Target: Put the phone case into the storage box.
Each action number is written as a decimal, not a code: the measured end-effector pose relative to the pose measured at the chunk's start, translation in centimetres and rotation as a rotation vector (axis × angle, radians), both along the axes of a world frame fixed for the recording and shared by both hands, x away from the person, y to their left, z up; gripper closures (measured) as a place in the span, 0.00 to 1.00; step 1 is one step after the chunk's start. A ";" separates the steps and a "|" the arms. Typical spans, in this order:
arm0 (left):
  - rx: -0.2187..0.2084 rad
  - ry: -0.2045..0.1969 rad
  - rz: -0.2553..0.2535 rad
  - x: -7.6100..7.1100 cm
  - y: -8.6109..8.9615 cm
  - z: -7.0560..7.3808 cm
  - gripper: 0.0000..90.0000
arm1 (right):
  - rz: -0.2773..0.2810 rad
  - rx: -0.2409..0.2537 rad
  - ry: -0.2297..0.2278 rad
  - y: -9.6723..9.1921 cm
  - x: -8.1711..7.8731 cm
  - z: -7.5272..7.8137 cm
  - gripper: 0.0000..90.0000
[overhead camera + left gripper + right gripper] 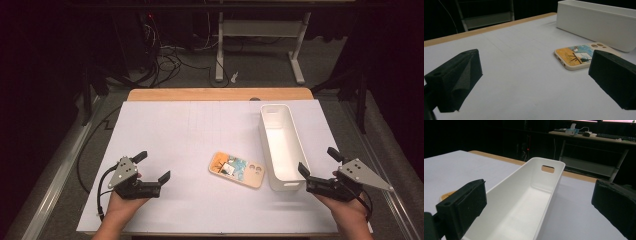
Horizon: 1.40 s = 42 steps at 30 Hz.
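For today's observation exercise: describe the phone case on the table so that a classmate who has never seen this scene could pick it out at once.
Start at the white-covered table and find the long white bin on its right side. Just left of the bin's near end lies the phone case, flat and apart from both grippers. It is the one colourful thing there: cream-edged, with an orange and blue picture and round camera holes at the end nearest the bin.

3 cameras, 1 table

We look down from above; our 2 low gripper cameras face forward, sharing the white bin (280, 145) (596, 23) (524, 202).
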State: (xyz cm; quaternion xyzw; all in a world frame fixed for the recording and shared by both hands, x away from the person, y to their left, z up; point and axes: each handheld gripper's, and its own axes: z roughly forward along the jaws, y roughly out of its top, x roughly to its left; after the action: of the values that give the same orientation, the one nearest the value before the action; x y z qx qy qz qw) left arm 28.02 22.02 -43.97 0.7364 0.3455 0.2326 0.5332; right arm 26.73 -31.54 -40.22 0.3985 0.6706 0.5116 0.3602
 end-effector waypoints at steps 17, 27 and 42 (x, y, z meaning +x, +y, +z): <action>-0.012 0.029 -0.004 0.2 -0.2 -0.2 0.00 | 0.004 -0.005 0.004 0.1 -0.1 -0.1 0.00; -0.044 0.032 -0.058 0.3 -1.7 0.1 0.19 | -0.002 -0.003 0.005 0.0 -0.1 -0.1 0.00; 0.003 0.178 -0.068 6.9 -9.6 -1.1 1.00 | -0.004 0.003 0.002 -0.2 -0.2 0.0 0.00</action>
State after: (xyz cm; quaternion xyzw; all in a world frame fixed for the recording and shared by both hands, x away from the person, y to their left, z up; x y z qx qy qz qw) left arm 34.91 12.41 -45.10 0.7663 0.3660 0.1486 0.5068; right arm 26.56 -31.70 -40.23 0.4008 0.6694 0.5113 0.3602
